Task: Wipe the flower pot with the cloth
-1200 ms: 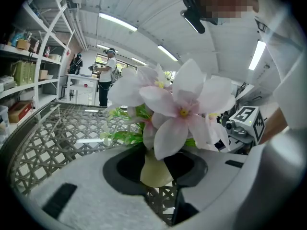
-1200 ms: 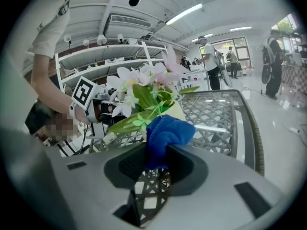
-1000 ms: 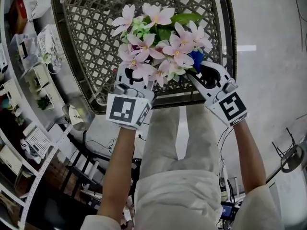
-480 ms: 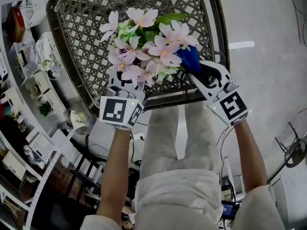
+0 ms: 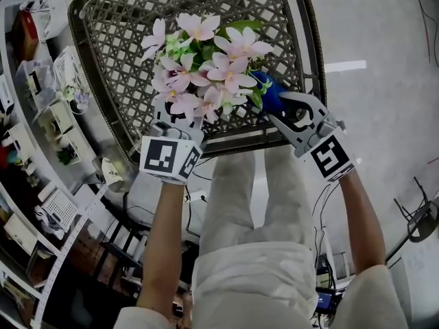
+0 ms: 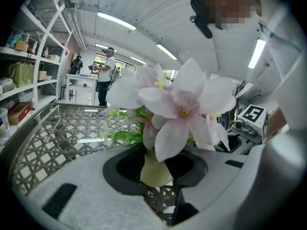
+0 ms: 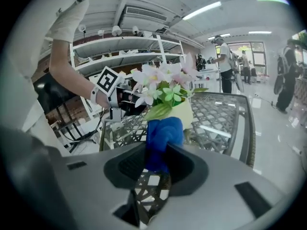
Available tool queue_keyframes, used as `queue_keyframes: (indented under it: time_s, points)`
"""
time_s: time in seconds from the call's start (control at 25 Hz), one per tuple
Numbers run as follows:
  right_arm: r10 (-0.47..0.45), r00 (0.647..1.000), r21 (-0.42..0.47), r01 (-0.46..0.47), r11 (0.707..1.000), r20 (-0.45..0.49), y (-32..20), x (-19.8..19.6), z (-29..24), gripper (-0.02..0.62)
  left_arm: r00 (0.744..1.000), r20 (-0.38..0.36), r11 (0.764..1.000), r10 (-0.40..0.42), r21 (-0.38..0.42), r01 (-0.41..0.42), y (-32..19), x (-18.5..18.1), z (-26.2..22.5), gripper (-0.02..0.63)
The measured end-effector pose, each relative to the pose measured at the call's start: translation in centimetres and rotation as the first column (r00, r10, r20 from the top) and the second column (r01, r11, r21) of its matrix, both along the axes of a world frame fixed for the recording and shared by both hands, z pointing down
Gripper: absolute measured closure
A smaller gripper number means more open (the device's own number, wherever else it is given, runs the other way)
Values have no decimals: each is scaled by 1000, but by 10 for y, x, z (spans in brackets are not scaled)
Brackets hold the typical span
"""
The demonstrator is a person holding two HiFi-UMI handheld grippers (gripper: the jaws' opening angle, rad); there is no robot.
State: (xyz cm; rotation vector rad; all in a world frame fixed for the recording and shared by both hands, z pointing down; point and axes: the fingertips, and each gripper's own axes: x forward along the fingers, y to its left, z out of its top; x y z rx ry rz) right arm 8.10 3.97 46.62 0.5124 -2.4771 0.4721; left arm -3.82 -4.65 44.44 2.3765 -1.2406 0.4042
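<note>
Woven table rim (image 5: 240, 140) near flower pot (image 6: 154, 169)

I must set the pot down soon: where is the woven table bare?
The woven table shows bare lattice at its far end and left side, beyond the flowers. Crowded at the near rim: the left claw holds the pot, the right claw the blue cloth.

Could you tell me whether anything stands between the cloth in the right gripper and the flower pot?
Nothing visible does. The blue cloth in the right gripper lies right beside the flower pot's wall; a green leaf only overhangs above it.
</note>
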Motion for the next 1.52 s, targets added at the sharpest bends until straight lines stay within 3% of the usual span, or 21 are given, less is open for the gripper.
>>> queue_keyframes:
  time_s: [0.44, 1.08, 1.4, 1.52]
  points:
    - [-125, 991, 58, 123, 991, 35, -17, -48, -5, 468, 1000, -24, 1000, -1, 16, 2, 0, 1, -1, 477]
    - [-158, 980, 5, 158, 987, 118, -4, -83, -13, 473, 999, -32, 1000, 0, 25, 1, 0, 2, -1, 477]
    - [-268, 956, 3, 269, 963, 116, 19, -100, -5, 474, 1000, -29, 1000, 6, 19, -5, -1, 3, -2, 477]
    - [-252, 959, -15, 256, 967, 125, 24, -91, -11, 474, 999, -34, 1000, 2, 18, -2, -1, 2, -2, 477]
